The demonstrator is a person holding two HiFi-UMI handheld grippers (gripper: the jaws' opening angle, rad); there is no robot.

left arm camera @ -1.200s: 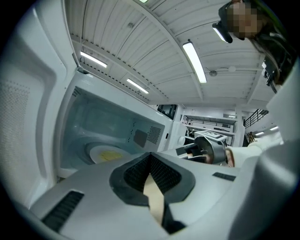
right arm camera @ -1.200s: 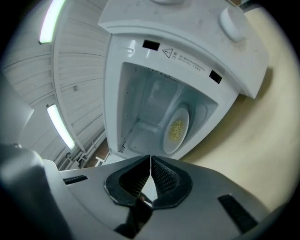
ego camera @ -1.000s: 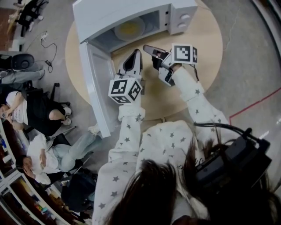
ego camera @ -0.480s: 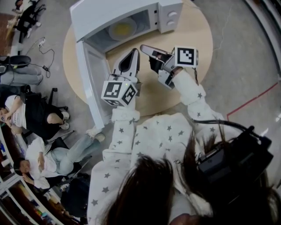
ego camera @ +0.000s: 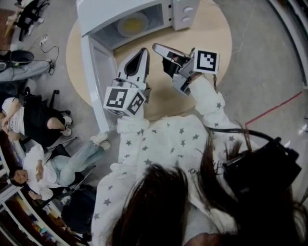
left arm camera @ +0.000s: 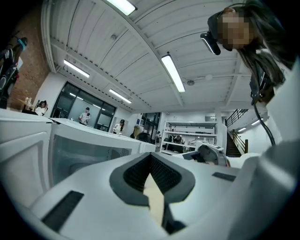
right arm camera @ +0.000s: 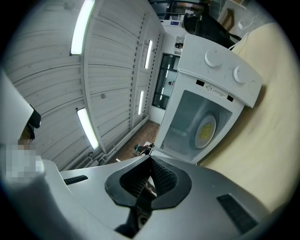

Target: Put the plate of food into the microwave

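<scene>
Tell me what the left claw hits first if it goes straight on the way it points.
Most likely the microwave: the left claw, shut, aims at the open front, right of the plate of food. It tilts upward, so it might clear the top; depth is unclear.

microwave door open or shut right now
Open. In the head view the door stands swung out from the microwave, and the plate of food shows inside the exposed cavity.

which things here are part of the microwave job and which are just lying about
Job: microwave, its open door, plate of food inside, left gripper, right gripper.
Lying about: seated people, red floor line.
</scene>
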